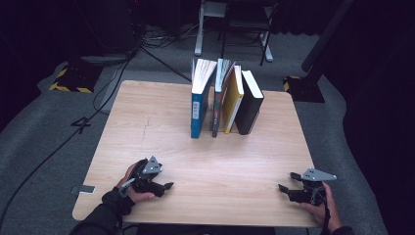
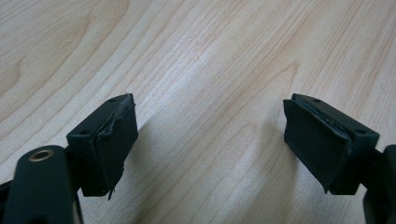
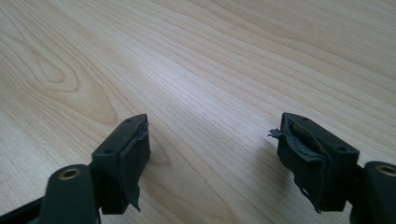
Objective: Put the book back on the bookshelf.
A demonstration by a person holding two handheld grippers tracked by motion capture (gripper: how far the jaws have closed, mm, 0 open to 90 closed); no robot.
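Observation:
Four books stand upright in a row at the back middle of the wooden table [image 1: 142, 127]: a blue one [image 1: 198, 105], a thin dark one [image 1: 218, 100], a yellow one [image 1: 233, 100] and a black one [image 1: 249, 105]. My left gripper [image 1: 165, 180] rests near the front left edge in a gloved hand, and its jaws point right. They stand open over bare wood [image 2: 210, 135]. My right gripper [image 1: 288, 181] sits near the front right edge, its jaws pointing left. It is also open with nothing between its torn pads [image 3: 212, 144]. Both grippers are well short of the books.
A wide stretch of bare wood lies between the grippers and the books. Grey carpet surrounds the table, with cables [image 1: 98, 103] trailing at the left, a stand's legs [image 1: 230, 39] behind the books and a small grey object [image 1: 87, 189] at the front left corner.

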